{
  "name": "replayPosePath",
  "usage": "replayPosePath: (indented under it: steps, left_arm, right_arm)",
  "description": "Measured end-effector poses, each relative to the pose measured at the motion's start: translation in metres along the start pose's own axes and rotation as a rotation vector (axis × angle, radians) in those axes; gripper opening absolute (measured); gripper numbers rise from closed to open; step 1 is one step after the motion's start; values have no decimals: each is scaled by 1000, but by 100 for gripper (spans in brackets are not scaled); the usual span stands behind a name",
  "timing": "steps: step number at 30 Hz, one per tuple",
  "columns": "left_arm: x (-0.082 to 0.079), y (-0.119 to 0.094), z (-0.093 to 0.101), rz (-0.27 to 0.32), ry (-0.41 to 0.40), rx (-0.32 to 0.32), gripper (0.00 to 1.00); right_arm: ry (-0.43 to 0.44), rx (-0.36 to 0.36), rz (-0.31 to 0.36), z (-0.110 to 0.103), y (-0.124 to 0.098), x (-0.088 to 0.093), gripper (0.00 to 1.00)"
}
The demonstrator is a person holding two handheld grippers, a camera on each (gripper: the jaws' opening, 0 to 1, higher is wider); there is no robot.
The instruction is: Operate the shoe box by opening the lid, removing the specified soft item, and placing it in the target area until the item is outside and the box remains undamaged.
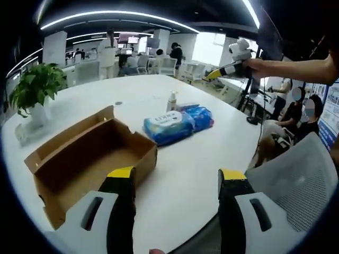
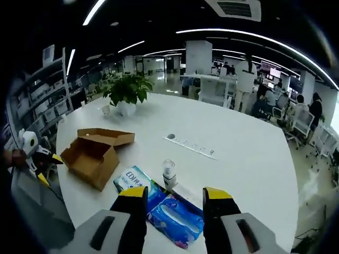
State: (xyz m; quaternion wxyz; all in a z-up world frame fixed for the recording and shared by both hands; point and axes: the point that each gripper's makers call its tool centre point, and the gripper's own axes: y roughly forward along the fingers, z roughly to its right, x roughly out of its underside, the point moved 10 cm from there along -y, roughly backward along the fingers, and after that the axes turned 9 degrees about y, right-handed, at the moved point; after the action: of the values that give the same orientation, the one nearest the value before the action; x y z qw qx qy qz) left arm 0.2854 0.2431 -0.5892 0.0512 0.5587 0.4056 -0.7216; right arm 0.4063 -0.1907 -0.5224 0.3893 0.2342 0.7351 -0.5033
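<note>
An open brown shoe box (image 1: 90, 159) lies on the white table (image 1: 201, 169), its lid flap folded back, with bare cardboard inside. Just right of it lie two soft wipe packs, a light blue and white one (image 1: 168, 127) and a darker blue one (image 1: 200, 116). My left gripper (image 1: 176, 174) is open and empty above the table's near edge, right of the box. My right gripper (image 2: 175, 193) is open and empty, hovering high over the darker blue pack (image 2: 177, 214) and the lighter pack (image 2: 132, 180). The box (image 2: 92, 153) lies to their left. A hand holds the right gripper (image 1: 233, 66) up in the air.
A small clear bottle (image 1: 172, 100) stands behind the packs. A potted plant (image 1: 37, 87) sits at the table's far left. A mesh chair (image 1: 296, 180) stands at the table's right edge. A long slot panel (image 2: 190, 145) is set in the tabletop. People sit nearby.
</note>
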Motion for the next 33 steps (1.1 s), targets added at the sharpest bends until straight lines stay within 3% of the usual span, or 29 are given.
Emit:
replayPosePath:
  steps: [12, 30, 33]
  left_arm:
    - [2, 3, 4, -12, 2, 19, 61]
    - [5, 7, 11, -28, -1, 47, 61]
    - [6, 7, 12, -31, -1, 52, 61]
  right_arm:
    - [135, 49, 120, -9, -36, 35, 39]
    - [275, 100, 186, -34, -67, 98, 40]
    - [266, 124, 177, -40, -71, 107, 40]
